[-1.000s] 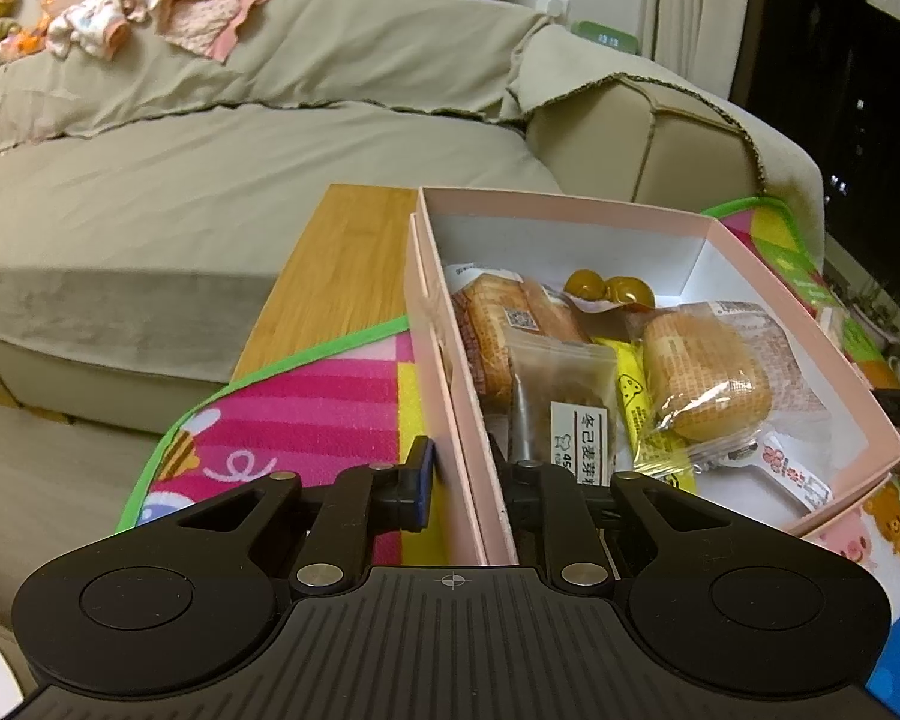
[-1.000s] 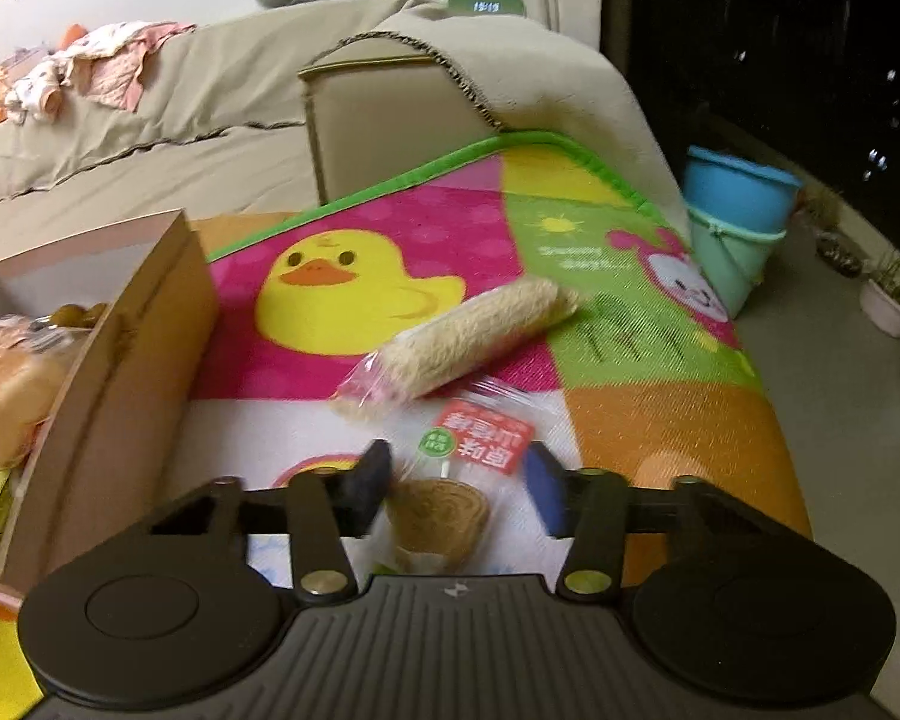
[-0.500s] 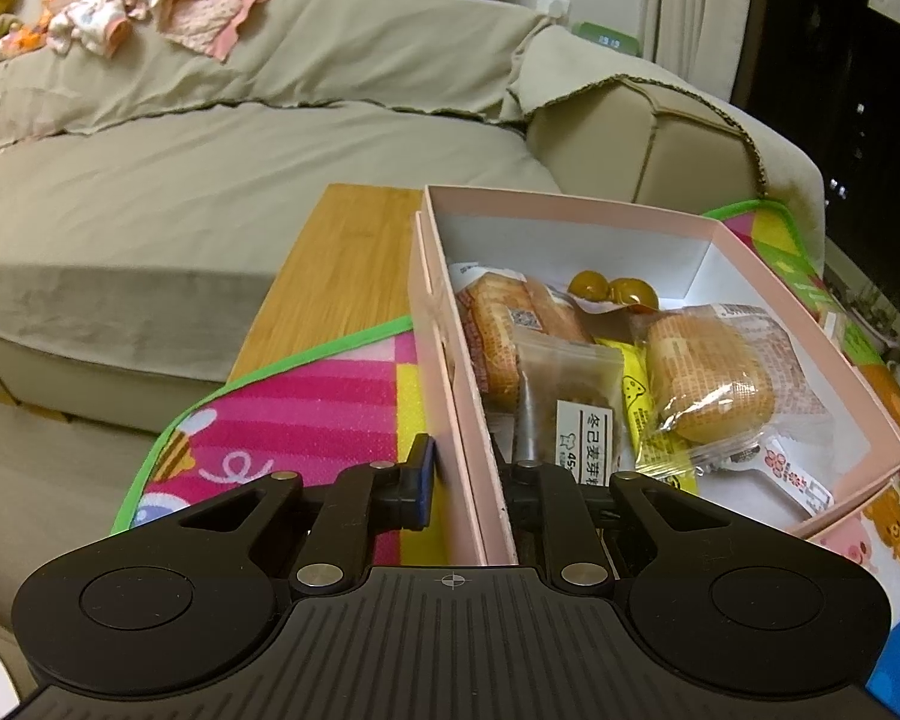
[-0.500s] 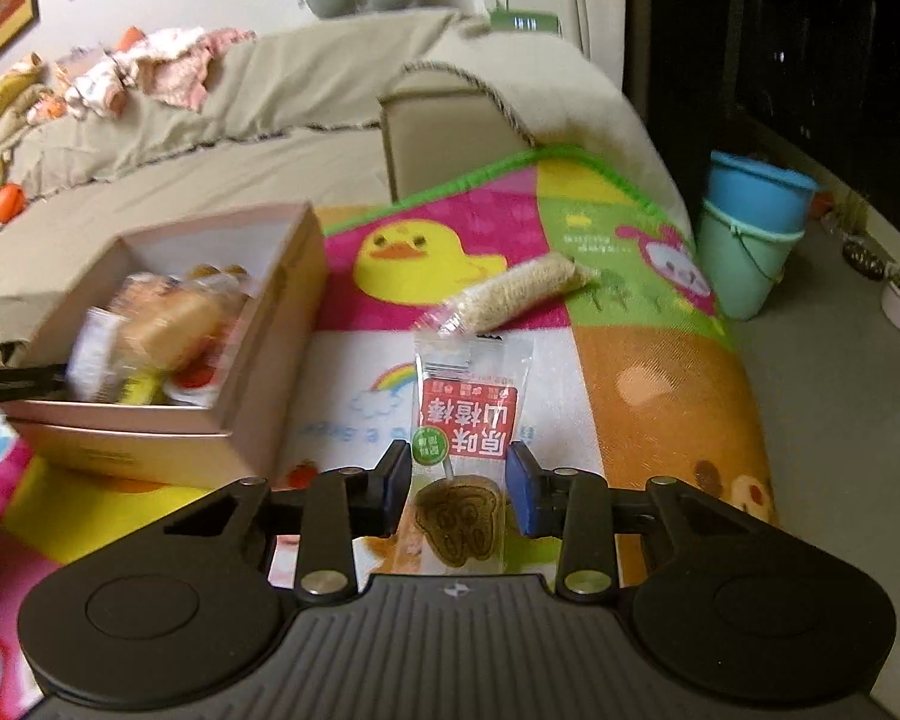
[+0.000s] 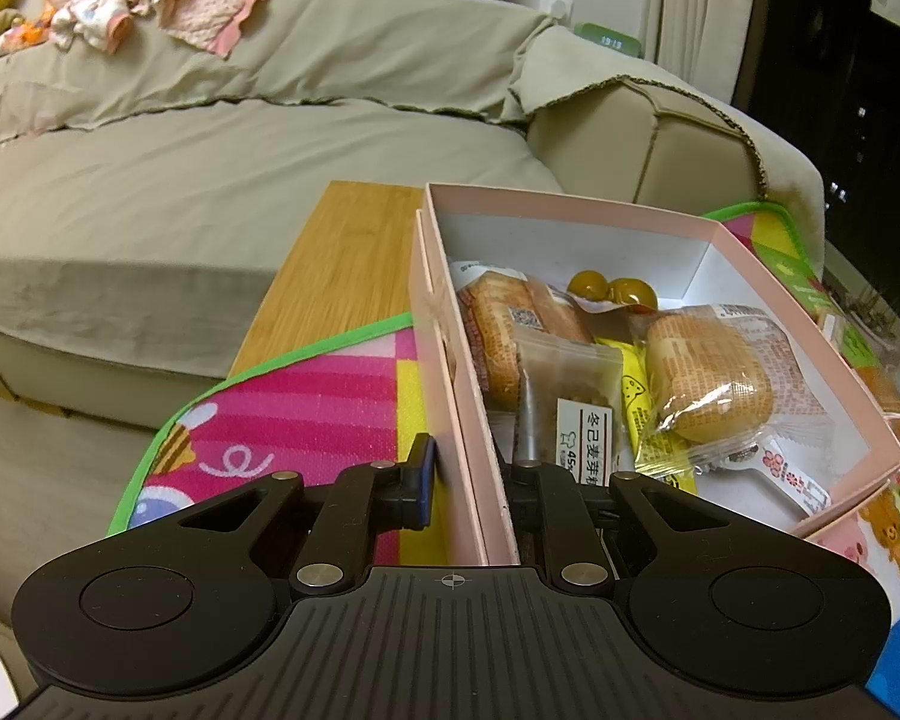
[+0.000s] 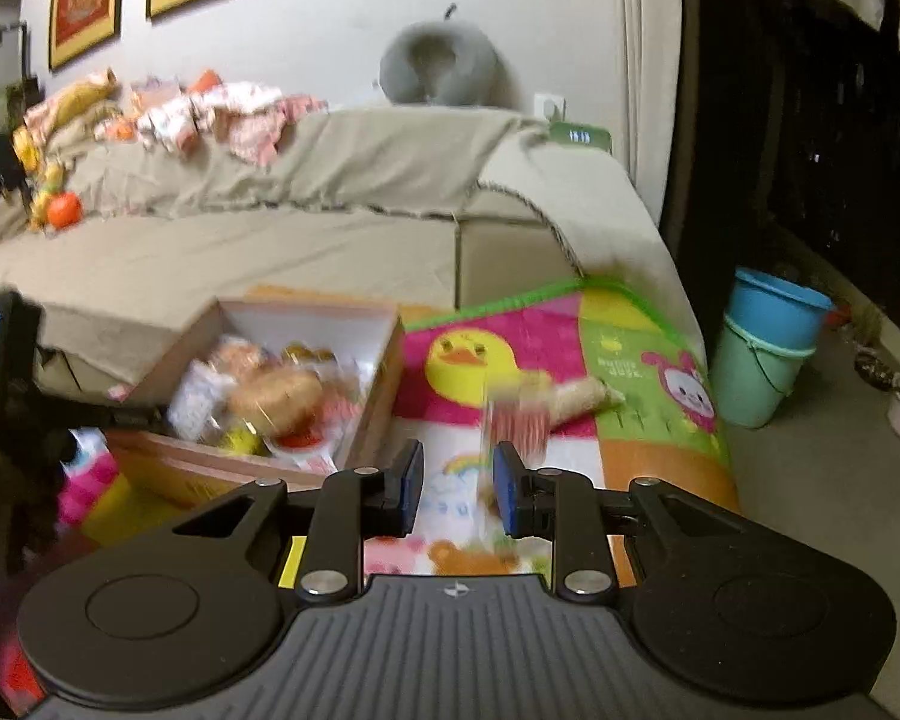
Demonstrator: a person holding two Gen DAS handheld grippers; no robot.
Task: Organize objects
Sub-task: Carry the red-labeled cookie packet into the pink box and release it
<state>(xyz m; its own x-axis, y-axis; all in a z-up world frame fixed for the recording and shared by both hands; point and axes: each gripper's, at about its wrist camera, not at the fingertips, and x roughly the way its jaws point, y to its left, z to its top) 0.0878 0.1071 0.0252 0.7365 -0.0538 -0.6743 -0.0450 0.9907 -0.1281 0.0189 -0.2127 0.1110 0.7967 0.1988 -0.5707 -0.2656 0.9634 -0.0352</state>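
A pink box [image 5: 570, 210] stands on the colourful play mat [image 5: 306, 414], filled with several wrapped snacks, among them a bun [image 5: 711, 384] and a brown packet [image 5: 570, 384]. My left gripper [image 5: 474, 462] is shut on the box's near left wall, one finger outside and one inside. My right gripper [image 6: 457, 480] hangs above the mat [image 6: 648, 468], right of the box [image 6: 306, 315]. Its jaws are closing on a red-and-clear snack packet [image 6: 516, 420], which stands up between them, blurred. A long rice-stick snack [image 6: 582, 396] lies on the mat beyond.
A beige sofa [image 5: 210, 180] runs behind the table, with clothes heaped on its back. Bare wooden tabletop [image 5: 342, 276] shows left of the box. Stacked blue and green buckets [image 6: 768, 354] stand on the floor to the right. A dark object [image 6: 6, 360] sits at the left edge.
My right gripper closed on the snack packet and lifted it off the mat, rising and pulling back so the box and sofa came into view. The left gripper and the box stayed put.
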